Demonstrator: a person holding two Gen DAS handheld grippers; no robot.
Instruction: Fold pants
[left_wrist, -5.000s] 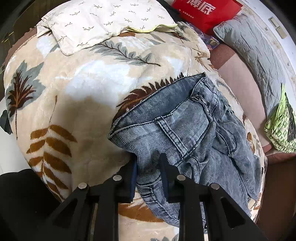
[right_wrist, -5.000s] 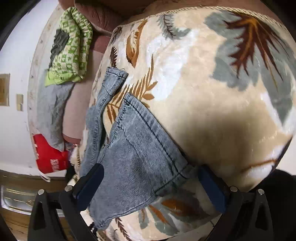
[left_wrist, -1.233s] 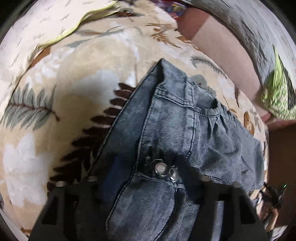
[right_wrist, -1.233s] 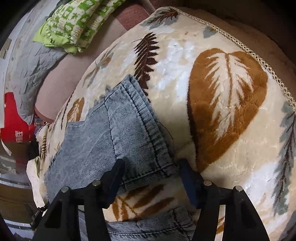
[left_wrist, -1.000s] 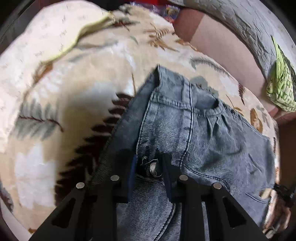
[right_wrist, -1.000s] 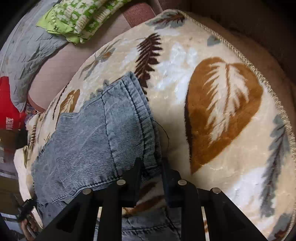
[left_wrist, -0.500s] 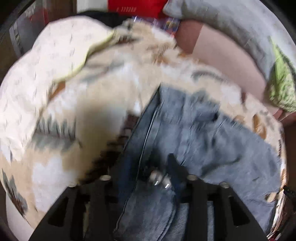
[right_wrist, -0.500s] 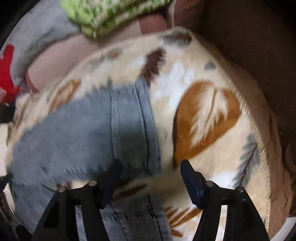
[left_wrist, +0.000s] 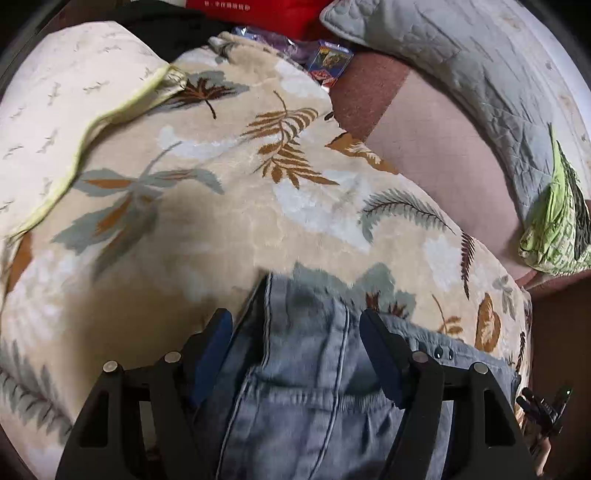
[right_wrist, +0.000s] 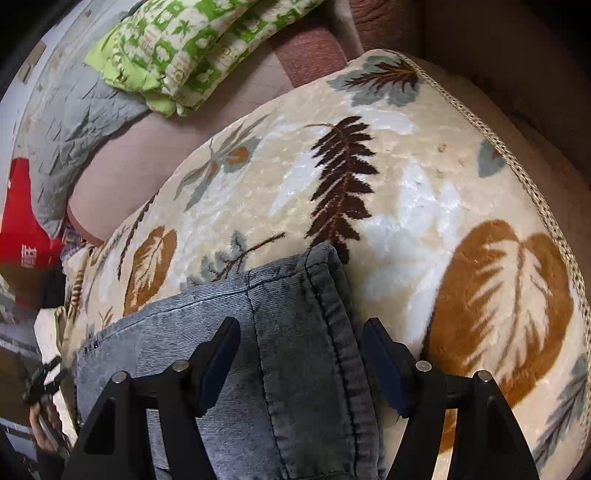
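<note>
Left gripper (left_wrist: 295, 343) hangs over the waistband end of the jeans (left_wrist: 314, 387), its jaws just opened wide, denim between them but unpinched. The pants lie at six o'clock on the leaf-print blanket (left_wrist: 221, 221).

Right gripper (right_wrist: 301, 350) stands likewise parted over the hem end of the jeans (right_wrist: 295, 332), pads clear of the cloth, jaws having just spread. The hem's corner points toward twelve o'clock on the blanket (right_wrist: 406, 203). I'd lift both away straight, snagging nothing, so the fold stays flat.
</note>
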